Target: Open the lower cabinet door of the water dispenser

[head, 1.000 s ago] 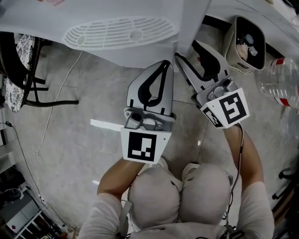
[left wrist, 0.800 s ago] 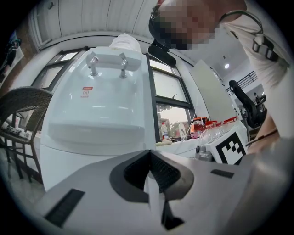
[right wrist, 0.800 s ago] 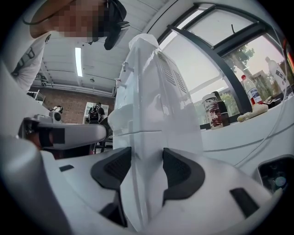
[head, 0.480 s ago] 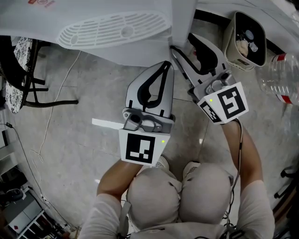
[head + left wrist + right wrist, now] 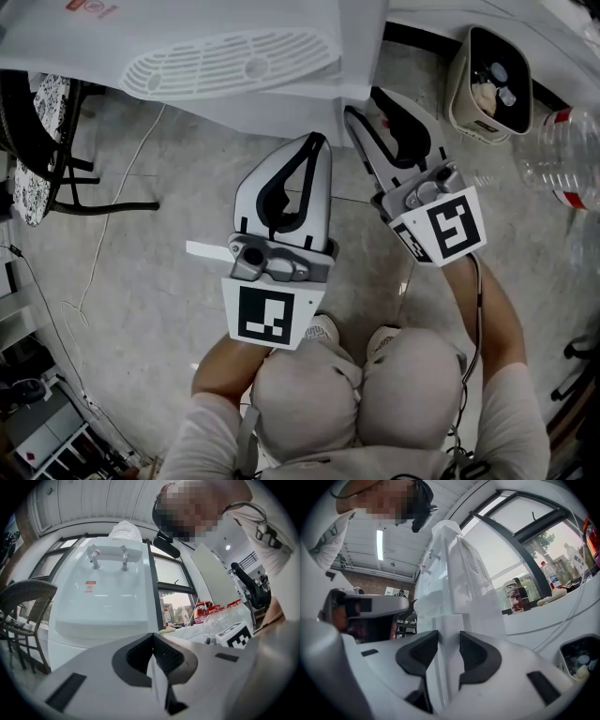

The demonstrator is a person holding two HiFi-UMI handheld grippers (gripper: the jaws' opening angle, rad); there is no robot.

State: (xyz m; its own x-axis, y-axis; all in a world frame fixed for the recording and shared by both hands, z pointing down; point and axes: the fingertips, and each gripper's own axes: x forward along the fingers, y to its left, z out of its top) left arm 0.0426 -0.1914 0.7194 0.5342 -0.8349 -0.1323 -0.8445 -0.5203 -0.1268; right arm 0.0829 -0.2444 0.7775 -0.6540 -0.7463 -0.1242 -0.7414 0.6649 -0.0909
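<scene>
1. The right gripper (image 5: 448,637) was closing its jaws. Its black pads (image 5: 419,653) lay against either face of the white edge of the lower cabinet door (image 5: 446,620), and that edge filled the gap between them.
2. In the head view, this grasp sat at the right front corner of the water dispenser (image 5: 272,108), low on its body and below the drip grille (image 5: 230,61).
3. The left gripper (image 5: 152,637) was clenched tip to tip on nothing. It pointed at the dispenser's front, beneath the two taps (image 5: 95,557).
4. From above, the left gripper hung just short of the dispenser's front, beside the right gripper and apart from the door.
5. How far the door stood out from the dispenser could not be told.
6. A beige bin (image 5: 492,89) stood to the dispenser's right, with a clear bottle (image 5: 562,159) beyond it.
7. A dark chair (image 5: 28,141) stood at the dispenser's left.
</scene>
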